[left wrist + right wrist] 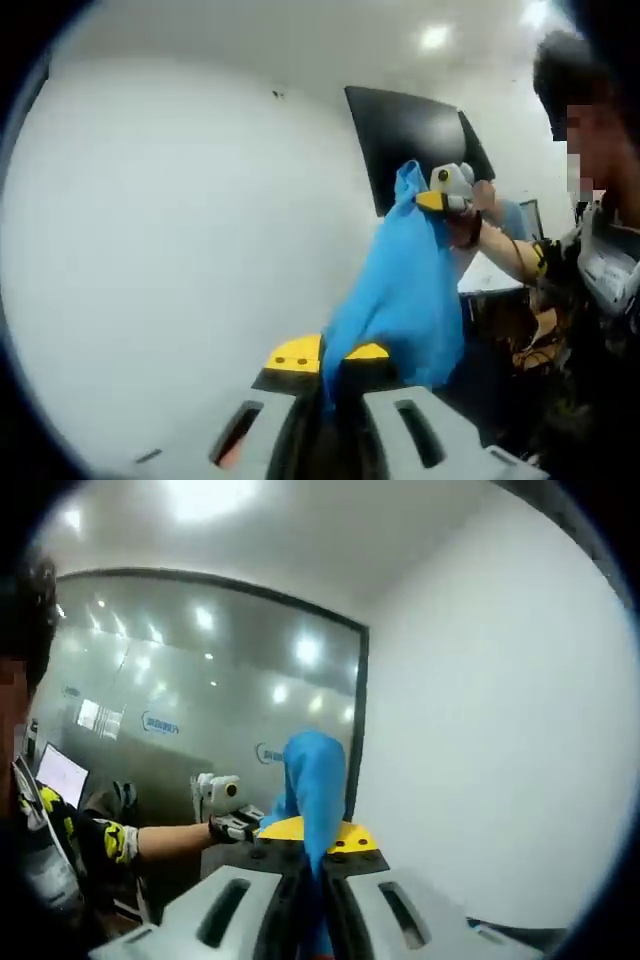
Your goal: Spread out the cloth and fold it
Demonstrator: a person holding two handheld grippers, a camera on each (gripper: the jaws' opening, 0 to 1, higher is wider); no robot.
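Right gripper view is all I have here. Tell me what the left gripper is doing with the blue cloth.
Observer: In the left gripper view, the left gripper is shut on the blue cloth, pinched between its yellow-tipped jaws.
Operator: Report how the cloth runs between the two grippers.
Observer: It rises from the left gripper to the right gripper, which clamps its top; the middle hangs in a loose fold, not yet spread.
Operator: Say what is behind the cloth on that side.
Observer: A white wall and a dark panel behind the right gripper.
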